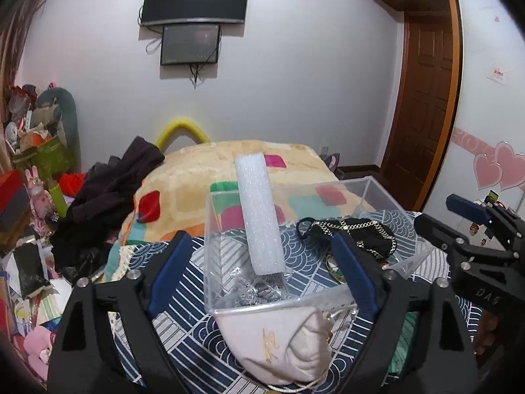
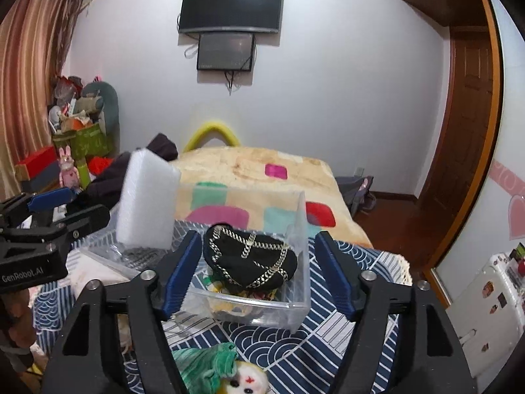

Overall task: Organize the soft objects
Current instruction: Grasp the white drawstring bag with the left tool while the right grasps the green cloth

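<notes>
Left tool (image 1: 265, 275) spread wide, gripping nothing; clear acrylic box (image 1: 262, 305) sits between its blue fingers (image 1: 170, 272). White foam block (image 1: 261, 216) stands tilted inside box, lower end on crumpled grey item (image 1: 256, 290) at bottom. Cream drawstring pouch (image 1: 279, 348) lies on patterned blue cloth (image 1: 183, 302), just before box, under tool. Right tool (image 2: 259, 275) also wide open, empty; black chain-trimmed bag (image 2: 252, 262) rests in second clear bin (image 2: 298, 305) between its fingers. Green fabric (image 2: 203, 366) and plush toy face (image 2: 246, 381) near right tool's base.
</notes>
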